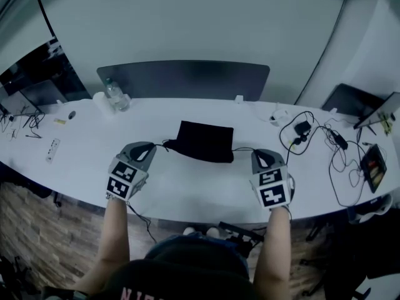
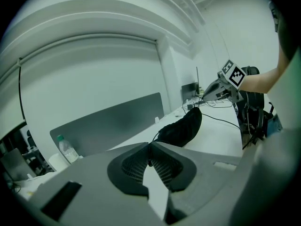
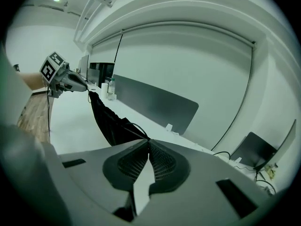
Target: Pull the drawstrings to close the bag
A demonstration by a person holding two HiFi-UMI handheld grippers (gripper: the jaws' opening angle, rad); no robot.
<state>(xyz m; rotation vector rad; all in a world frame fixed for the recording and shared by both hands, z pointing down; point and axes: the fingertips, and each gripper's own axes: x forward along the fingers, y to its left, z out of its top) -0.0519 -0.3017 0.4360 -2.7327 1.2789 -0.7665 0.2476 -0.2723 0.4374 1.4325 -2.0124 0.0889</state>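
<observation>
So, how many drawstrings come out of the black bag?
2. The left drawstring runs from the bag into the left gripper; the right drawstring into the right gripper. None seems hidden.

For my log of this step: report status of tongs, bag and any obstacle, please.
Left tongs shut on one drawstring; right tongs shut on the other drawstring. Black bag stretched between them. Bottle and cables lie aside, nothing in the way.

Over the white table (image 1: 187, 189), the black bag (image 1: 203, 141) has the left tool (image 1: 153, 147) just to its left and the right tool (image 1: 255, 152) just to its right, a drawstring (image 1: 242, 149) reaching each.
</observation>
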